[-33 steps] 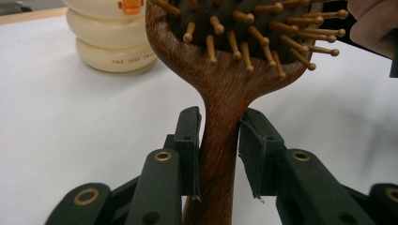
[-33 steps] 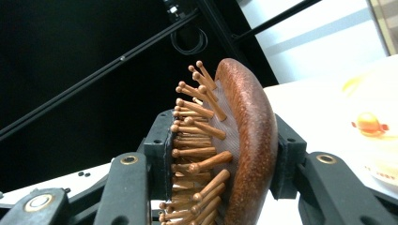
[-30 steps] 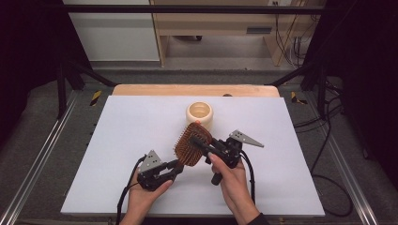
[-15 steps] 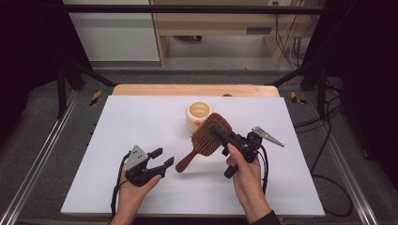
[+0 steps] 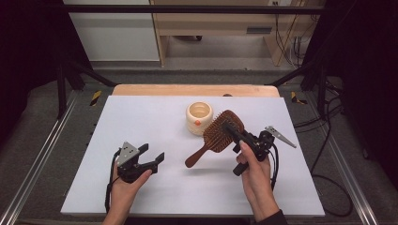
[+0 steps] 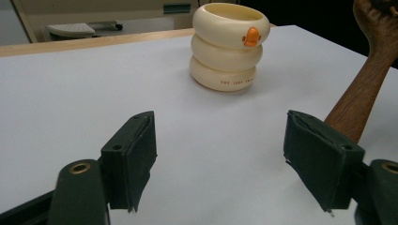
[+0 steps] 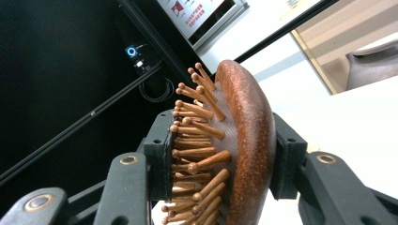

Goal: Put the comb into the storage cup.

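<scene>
A brown wooden paddle hairbrush (image 5: pixel 219 132) hangs over the white table, bristles up and handle pointing down-left. My right gripper (image 5: pixel 233 130) is shut on its head; in the right gripper view the pads (image 7: pixel 162 154) clamp the brush (image 7: pixel 246 140) from the bristle side and the back. My left gripper (image 5: pixel 153 153) sits low at the front left, and its jaws have just been opening with nothing between them. In the left gripper view its pads (image 6: pixel 133 154) stand wide apart, with the brush handle (image 6: pixel 359 101) beyond the right one. A cream ringed cup (image 5: pixel 199 117) (image 6: pixel 230 47) stands upright behind.
The white table sheet (image 5: pixel 141 117) ends at a wooden strip (image 5: pixel 195 90) along the far side. Metal rails (image 5: pixel 42 159) run down both sides, and a cabinet (image 5: pixel 112 33) and a shelf stand on the floor beyond.
My left gripper let go of the brush handle, opened and drew away to the left. The right gripper carried the brush to the right, turning its bristles upward.
</scene>
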`<state>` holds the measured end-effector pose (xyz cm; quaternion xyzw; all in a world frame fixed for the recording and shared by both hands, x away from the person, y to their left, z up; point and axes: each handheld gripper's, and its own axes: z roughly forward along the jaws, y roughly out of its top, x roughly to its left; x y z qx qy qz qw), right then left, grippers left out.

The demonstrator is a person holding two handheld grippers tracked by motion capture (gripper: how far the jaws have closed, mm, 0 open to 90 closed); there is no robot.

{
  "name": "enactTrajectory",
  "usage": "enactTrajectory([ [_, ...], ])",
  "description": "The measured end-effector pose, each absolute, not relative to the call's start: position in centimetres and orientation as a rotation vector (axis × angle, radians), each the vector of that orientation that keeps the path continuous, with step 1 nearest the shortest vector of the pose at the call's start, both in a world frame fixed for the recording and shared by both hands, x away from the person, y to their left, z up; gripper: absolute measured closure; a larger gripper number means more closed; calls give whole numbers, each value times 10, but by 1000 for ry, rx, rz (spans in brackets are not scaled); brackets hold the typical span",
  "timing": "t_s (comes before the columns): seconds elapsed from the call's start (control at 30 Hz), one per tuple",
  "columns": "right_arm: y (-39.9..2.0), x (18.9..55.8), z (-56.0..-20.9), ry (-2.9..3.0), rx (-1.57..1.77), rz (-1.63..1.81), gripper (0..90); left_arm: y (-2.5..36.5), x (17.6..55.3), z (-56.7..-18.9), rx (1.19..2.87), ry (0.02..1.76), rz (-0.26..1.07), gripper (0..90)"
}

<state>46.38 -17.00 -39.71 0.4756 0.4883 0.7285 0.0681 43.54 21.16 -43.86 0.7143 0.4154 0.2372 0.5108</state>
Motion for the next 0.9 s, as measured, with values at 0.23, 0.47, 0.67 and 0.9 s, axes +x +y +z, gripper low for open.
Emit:
enactTrajectory([
  [0.23, -177, 464, -396, 1451, 1436, 2175, 524, 227, 437, -434, 1689, 1013, 653, 134],
  [0.47, -181, 464, -396, 1444, 1436, 2165, 524, 247, 438, -430, 1634, 1045, 704, 82],
  [0.67, -182, 464, -396, 1442, 1435, 2163, 524, 260, 440, -428, 1594, 1081, 729, 70],
  [0.9, -183, 464, -394, 1443, 1427, 2151, 524, 276, 441, -426, 1558, 1108, 753, 62],
])
